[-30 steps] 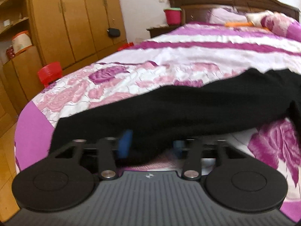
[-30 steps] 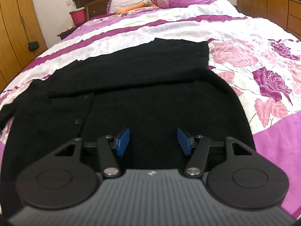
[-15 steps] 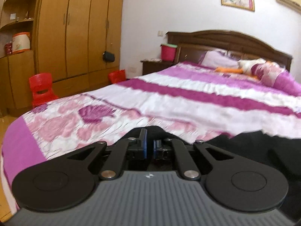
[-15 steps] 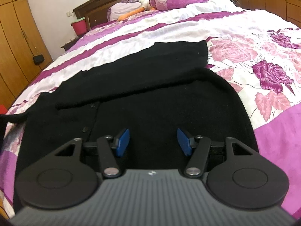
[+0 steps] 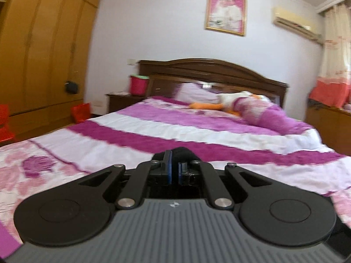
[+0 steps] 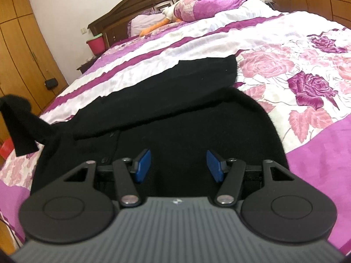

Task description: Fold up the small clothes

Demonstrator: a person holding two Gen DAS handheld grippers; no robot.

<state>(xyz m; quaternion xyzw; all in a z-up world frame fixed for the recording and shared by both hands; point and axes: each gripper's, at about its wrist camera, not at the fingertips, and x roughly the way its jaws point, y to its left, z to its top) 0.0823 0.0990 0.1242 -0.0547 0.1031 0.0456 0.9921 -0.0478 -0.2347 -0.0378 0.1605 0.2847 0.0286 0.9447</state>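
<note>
A: Where is the garment?

B: The black cardigan (image 6: 171,118) lies spread on the pink-and-purple bedspread (image 6: 307,70), on the near half of the bed. One sleeve (image 6: 175,83) is folded across its far side, and small buttons show down its front, near left of centre.

A: And the other sleeve?

B: At the far left of the right wrist view, the cuff end (image 6: 19,122) is raised off the bedspread, with its tip hanging down.

A: What holds it up?

B: The left gripper (image 5: 174,166). Its blue pads (image 5: 169,171) are pressed nearly together, pinching a bunch of black fabric (image 5: 183,153) that bulges just beyond the fingertips. That view looks over the bedspread towards the dark wooden headboard (image 5: 210,70).

A: And the right gripper?

B: The right gripper (image 6: 178,165) hovers over the near middle of the cardigan, its jaws spread wide with nothing between the pads.

A: Anything else around?

B: A red bucket (image 5: 138,85) on the nightstand, left of the headboard, and a plush toy (image 5: 228,100) by the pillows.
</note>
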